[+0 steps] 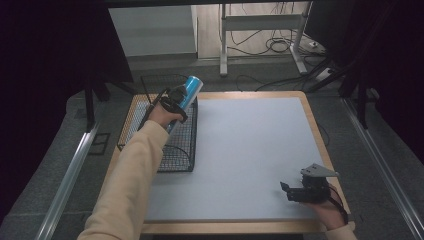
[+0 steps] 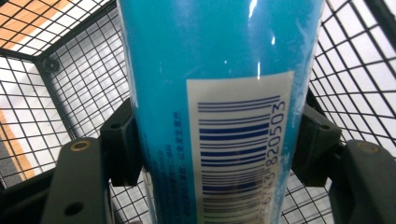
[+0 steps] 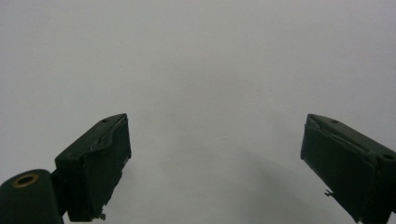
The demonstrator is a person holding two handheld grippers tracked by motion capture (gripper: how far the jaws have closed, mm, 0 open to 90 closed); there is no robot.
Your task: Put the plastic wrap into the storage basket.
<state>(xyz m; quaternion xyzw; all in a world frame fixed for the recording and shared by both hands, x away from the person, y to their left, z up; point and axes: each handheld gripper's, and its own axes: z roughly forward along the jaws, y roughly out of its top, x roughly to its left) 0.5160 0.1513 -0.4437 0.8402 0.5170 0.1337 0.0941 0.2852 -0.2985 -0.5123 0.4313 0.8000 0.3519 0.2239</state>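
The left tongs (image 1: 181, 99) pinch a blue can (image 1: 189, 91), one black pad pressed to each side of it, as the left gripper view shows. The can (image 2: 219, 70) is a glossy, bright turquoise cylinder with small glints of light along its skin. A white label on it carries a dark blue barcode with a row of digits up its right edge, and faint small print runs down the blue to the left of the label. In the high view its far end looks pale, and the can is tilted, that end pointing up and away from the person. It hangs over the far right corner of a black wire basket (image 1: 150, 145), which stands at the left edge of the table (image 1: 240, 150); the mesh (image 2: 70, 93) lies behind the can in the left gripper view. The right tongs (image 1: 287, 191) rest near the table's right front corner, well apart from the can, their jaws spread with only bare grey surface (image 3: 201, 70) between them.
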